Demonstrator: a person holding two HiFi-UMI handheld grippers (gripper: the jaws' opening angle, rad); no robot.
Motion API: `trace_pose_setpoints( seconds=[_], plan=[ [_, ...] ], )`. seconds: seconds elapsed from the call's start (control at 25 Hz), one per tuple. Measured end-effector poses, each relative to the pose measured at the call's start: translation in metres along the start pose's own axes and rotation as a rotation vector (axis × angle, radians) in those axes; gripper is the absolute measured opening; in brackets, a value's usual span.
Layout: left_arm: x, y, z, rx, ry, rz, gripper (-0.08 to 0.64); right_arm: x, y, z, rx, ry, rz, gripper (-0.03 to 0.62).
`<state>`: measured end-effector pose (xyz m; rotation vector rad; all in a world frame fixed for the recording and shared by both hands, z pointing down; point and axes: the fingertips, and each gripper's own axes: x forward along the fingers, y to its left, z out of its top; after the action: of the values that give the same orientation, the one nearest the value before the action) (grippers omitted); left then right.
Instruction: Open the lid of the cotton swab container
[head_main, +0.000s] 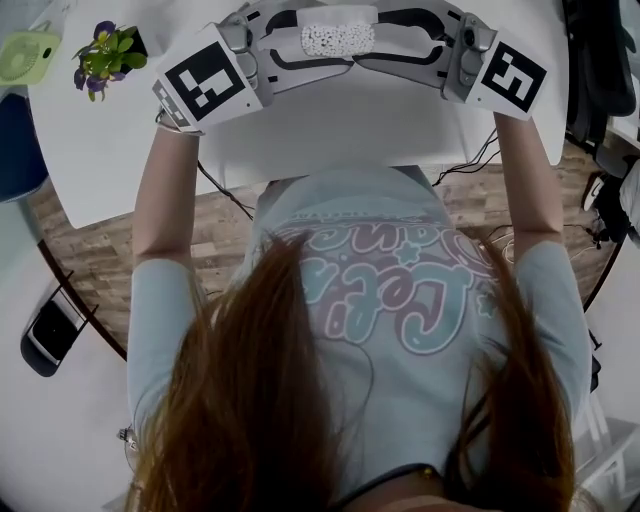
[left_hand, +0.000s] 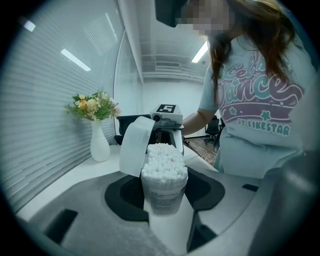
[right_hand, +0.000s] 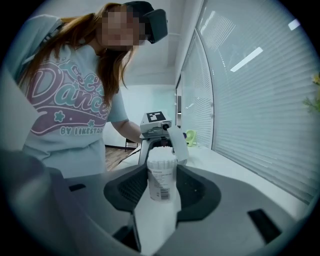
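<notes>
At desk left edge: small green fan, w/ purple flowers just inside it. Both sit well apart from the work.

Left gripper comes in from the desk's left side, marker cube on top, nose toward the middle. Jaws are part-spread and pinching the cotton swab container. In its own view the dark pads meet the container wall on both sides.

Container stands upright on the desk, roughly midway btwn left and right edges and well back from the near edge where the person stands. Lid is open: flipped up on its hinge, tilted, on the side away from the person. Swabs are packed full, white tips showing at the mouth. Printed label w/ barcode on the wall, visible from the right side.

Right gripper mirrors the left, in from the desk's right side, so the two sit nose to nose w/ the container btwn them. Same jaw state: part-spread, pads against the container wall on both sides, so it's pinched from this end too.

Toward the desk's far edge by the blinds, right of the container: white vase w/ flowers, apart from both grippers.
</notes>
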<state>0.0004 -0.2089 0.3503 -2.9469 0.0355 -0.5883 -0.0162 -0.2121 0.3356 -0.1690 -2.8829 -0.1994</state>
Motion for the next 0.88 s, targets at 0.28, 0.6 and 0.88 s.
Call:
trace_pose_setpoints(
  seconds=[0.28,0.6,0.88],
  plan=[
    [0.008,0.01,-0.019,-0.015,0.015,0.002,0.195,0.004,-0.01,-0.02,0.003,0.028,0.002,0.181],
    [0.013,0.013,-0.042,-0.021,0.048,-0.001,0.195,0.013,-0.013,-0.042,0.002,0.079,0.019,0.183],
    [0.017,0.016,-0.06,-0.049,0.08,-0.011,0.195,0.019,-0.018,-0.06,0.015,0.119,0.021,0.183]
  ],
)
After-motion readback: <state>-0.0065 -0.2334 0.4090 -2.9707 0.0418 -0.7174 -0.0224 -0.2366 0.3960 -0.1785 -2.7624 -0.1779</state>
